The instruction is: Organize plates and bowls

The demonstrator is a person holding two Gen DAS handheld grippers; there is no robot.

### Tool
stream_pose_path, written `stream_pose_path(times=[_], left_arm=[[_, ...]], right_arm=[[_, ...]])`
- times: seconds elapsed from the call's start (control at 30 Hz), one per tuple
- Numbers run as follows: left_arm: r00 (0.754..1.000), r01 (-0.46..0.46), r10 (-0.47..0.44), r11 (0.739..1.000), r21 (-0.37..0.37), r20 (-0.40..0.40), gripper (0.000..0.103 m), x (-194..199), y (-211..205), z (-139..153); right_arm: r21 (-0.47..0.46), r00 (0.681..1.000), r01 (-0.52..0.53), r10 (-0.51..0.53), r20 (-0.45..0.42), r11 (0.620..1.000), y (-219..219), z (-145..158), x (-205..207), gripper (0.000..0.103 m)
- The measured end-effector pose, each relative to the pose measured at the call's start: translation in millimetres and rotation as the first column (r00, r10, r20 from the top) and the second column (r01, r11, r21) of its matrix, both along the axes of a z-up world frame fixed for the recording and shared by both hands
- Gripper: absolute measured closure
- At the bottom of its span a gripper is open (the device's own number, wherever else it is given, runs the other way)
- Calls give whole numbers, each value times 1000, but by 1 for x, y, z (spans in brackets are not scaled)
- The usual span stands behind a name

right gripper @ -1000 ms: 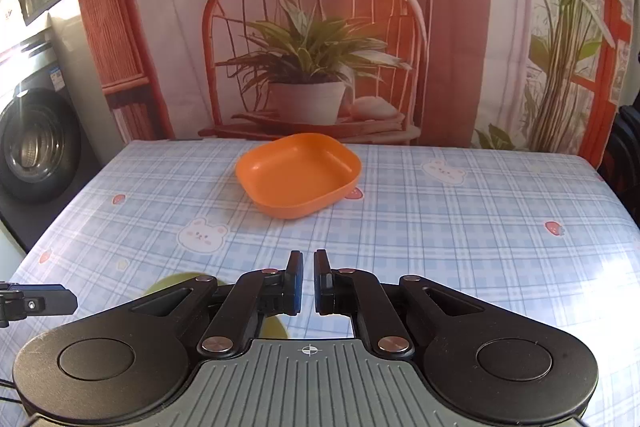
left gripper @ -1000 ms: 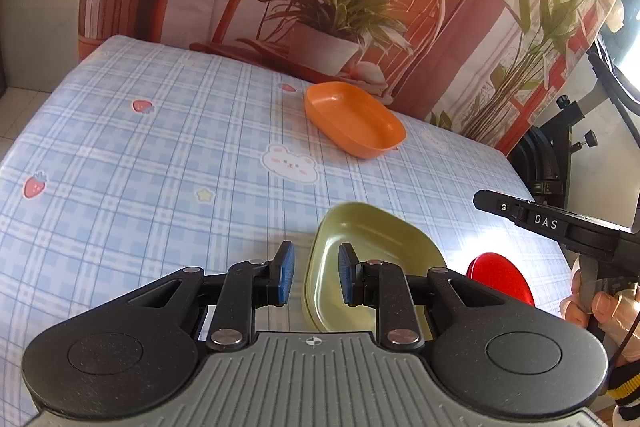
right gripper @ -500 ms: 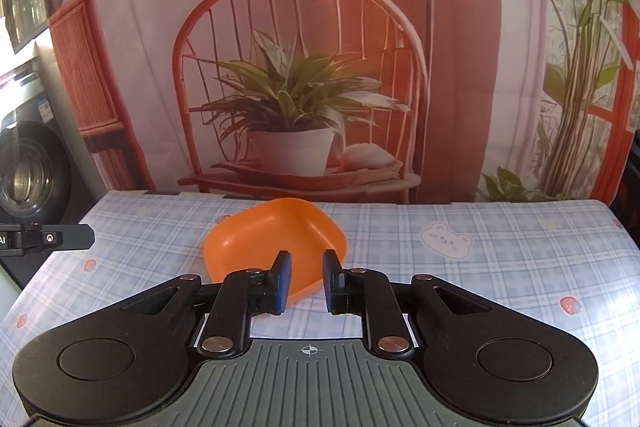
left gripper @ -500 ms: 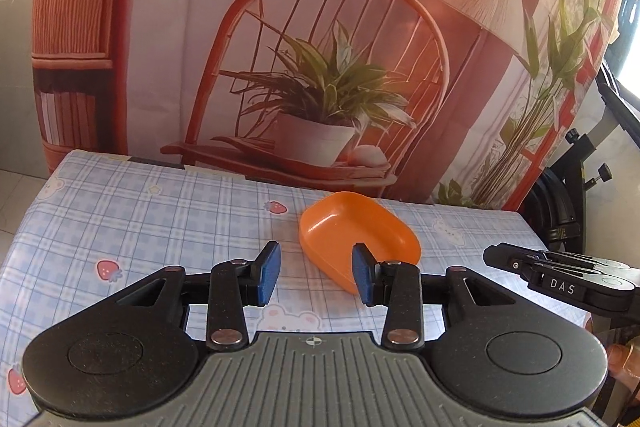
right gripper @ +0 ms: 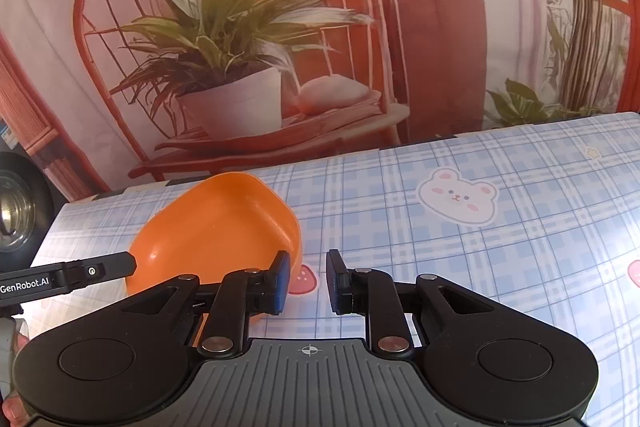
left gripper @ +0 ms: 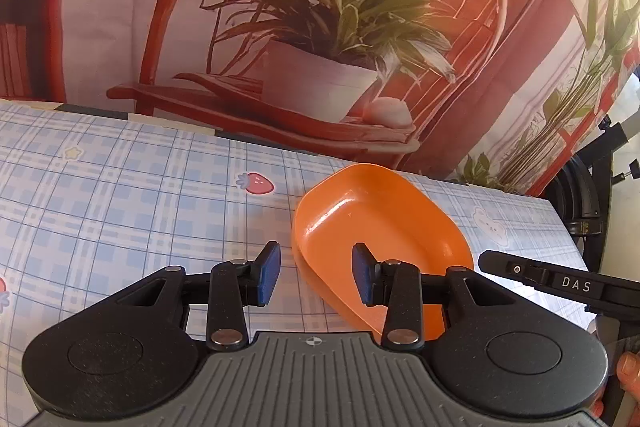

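An orange oval bowl [left gripper: 380, 227] lies on the blue checked tablecloth [left gripper: 120, 211] near the table's far edge. My left gripper [left gripper: 316, 277] is open, with the bowl's near-left rim between its blue pads; I cannot tell whether they touch it. In the right wrist view the same bowl [right gripper: 216, 227] lies to the left of my right gripper [right gripper: 307, 283], which is open, with its left pad next to the bowl's right rim. Each gripper's side shows in the other's view: the right one [left gripper: 560, 283] and the left one [right gripper: 68, 277].
A printed backdrop [left gripper: 320, 27] of a chair and potted plant hangs right behind the table's far edge. A washing machine [right gripper: 16, 211] stands left of the table. A black exercise machine [left gripper: 592, 195] stands to the right.
Both grippers have moved forward across the table to the orange bowl and opened wider. The green bowl and red plate near the front have dropped out of view.
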State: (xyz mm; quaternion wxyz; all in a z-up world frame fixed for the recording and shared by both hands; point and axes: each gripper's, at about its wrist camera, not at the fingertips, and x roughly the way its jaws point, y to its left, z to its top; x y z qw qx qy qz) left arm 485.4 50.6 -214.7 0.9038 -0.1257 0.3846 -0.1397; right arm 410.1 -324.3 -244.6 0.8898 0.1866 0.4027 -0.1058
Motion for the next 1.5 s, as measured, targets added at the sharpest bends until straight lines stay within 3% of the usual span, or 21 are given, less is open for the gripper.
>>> stream_pose_path(times=[0.27,0.33,0.4,0.53,0.63,1.17,1.5], left_arm=[[1000,20,-19,1000,-4,5,63,9,-4,-8],[1000,3,-3,1000,7,0,80,10,-5,-9],[1000,-8,8,1000,12,-14,86,11,-4,-11],[1000,-7,7,1000,13,-9,87,9,-1,-11],[1000,-9,9,1000,22,-2,88,3,1,-6],[994,44,-51,996,74,95,88,-69,9,61],[989,92,-102,992,90,105,88,-136,15,79]], right_arm=[[4,1000,-3,3,-13,1000,1,-12,14,83],[3,1000,-13,13,-21,1000,3,-14,18,83],[4,999,-25,25,-26,1000,5,-16,21,84],[-2,999,-28,28,-38,1000,11,-14,22,94],[2,999,-27,27,-41,1000,16,-8,18,95],[-6,997,-23,24,79,1000,60,75,-57,95],[24,991,-19,16,135,1000,84,97,-125,94]])
